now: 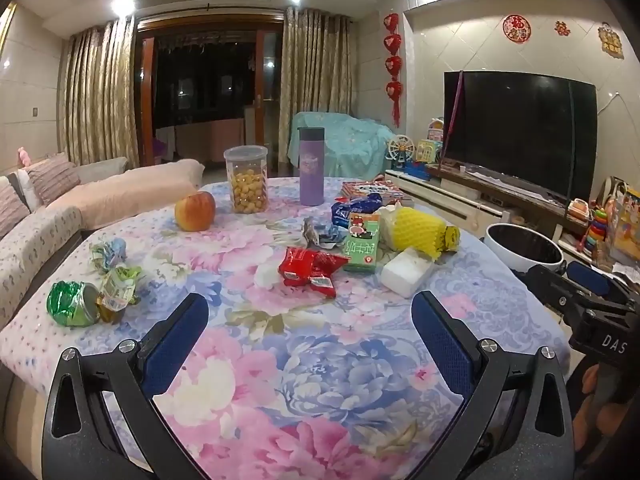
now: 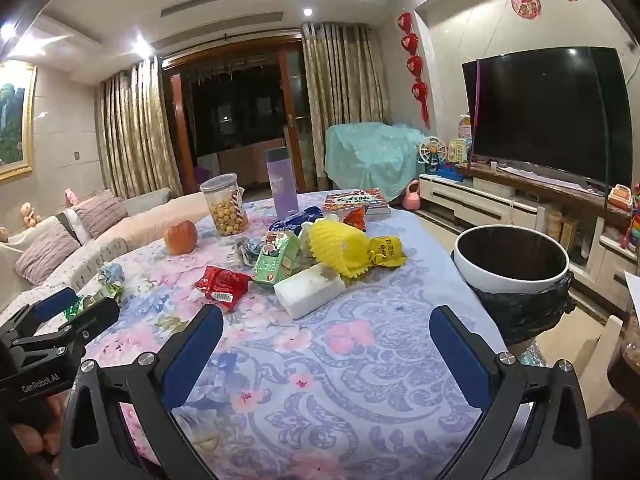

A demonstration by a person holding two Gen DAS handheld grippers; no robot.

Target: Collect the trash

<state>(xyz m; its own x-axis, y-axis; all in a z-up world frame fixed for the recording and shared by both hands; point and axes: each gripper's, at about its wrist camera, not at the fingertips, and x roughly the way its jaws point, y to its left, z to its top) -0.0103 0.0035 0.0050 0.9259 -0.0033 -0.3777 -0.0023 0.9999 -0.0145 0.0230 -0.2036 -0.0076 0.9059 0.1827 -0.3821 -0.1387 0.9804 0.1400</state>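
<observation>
Trash lies on the floral tablecloth (image 1: 304, 360): a red wrapper (image 1: 310, 268) (image 2: 222, 284), a green carton (image 1: 360, 246) (image 2: 276, 258), a yellow foam net (image 1: 416, 232) (image 2: 340, 246), a white foam block (image 1: 406, 270) (image 2: 310, 290), a crushed green can (image 1: 72, 304) and crumpled wrappers (image 1: 110, 252). A white bin (image 2: 512, 264) (image 1: 524, 246) with a black liner stands at the table's right edge. My left gripper (image 1: 310, 330) is open and empty, short of the red wrapper. My right gripper (image 2: 326, 346) is open and empty, short of the foam block.
An apple (image 1: 195, 211), a snack jar (image 1: 246, 180), a purple flask (image 1: 312, 166) and books (image 1: 372, 191) stand at the table's far side. A sofa (image 1: 48, 216) is on the left, a TV (image 1: 520, 132) on the right.
</observation>
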